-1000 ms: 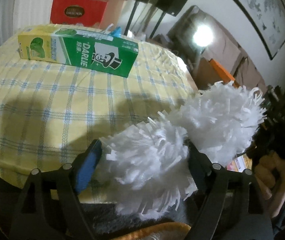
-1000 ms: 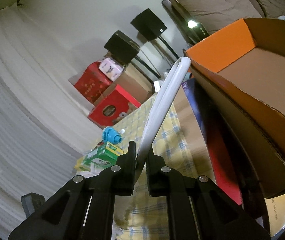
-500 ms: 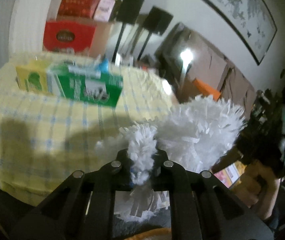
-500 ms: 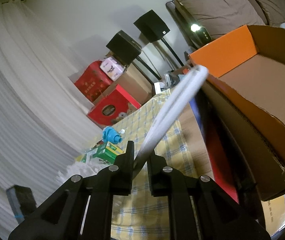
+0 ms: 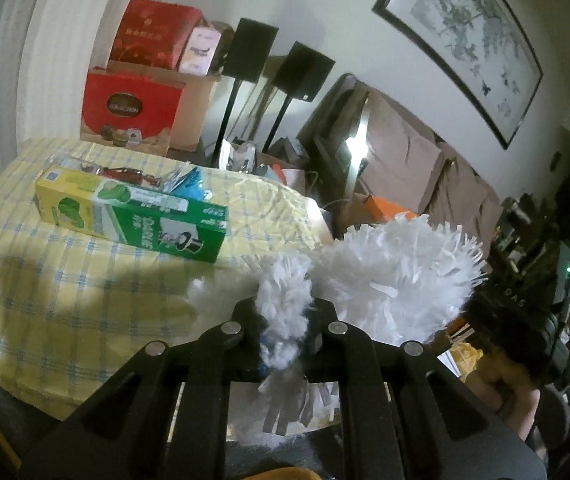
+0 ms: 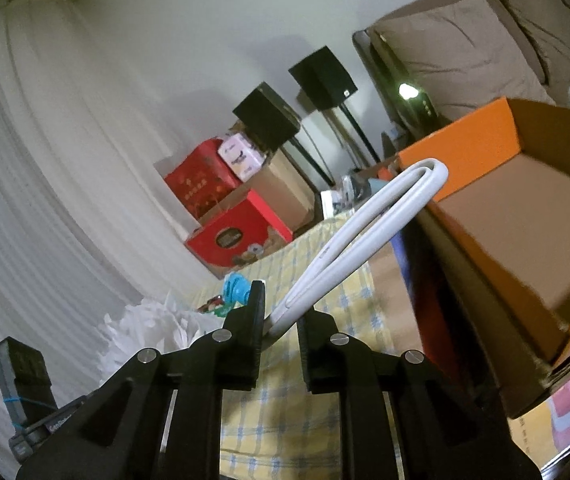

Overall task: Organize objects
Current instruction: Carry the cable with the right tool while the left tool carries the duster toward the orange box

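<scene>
A white fluffy duster spans both views. My left gripper [image 5: 285, 312] is shut on part of its fluffy head [image 5: 397, 276], held above the yellow checked tablecloth [image 5: 45, 300]. The looped white handle [image 6: 365, 232] sticks up between the jaws of my right gripper [image 6: 281, 312]. Those jaws are opening slightly, and the pads still grip the handle's base. The handle points toward an open orange cardboard box [image 6: 525, 208]. A green and yellow toothpaste box [image 5: 133, 212] lies on the cloth, beyond the duster. A hand [image 5: 497, 376] holds the right gripper at the far right.
Red gift boxes [image 5: 133, 108] and brown cartons stand behind the table. Two black speakers on stands [image 5: 251, 54] are beside them. A small blue item [image 6: 237, 284] and wrappers lie behind the toothpaste box. A brown cushioned sofa [image 5: 405, 152] is at the right.
My left jaws closed from wide open onto the duster head. Both grippers rose with the duster. The handle turned in the right jaws, so its loop now shows.
</scene>
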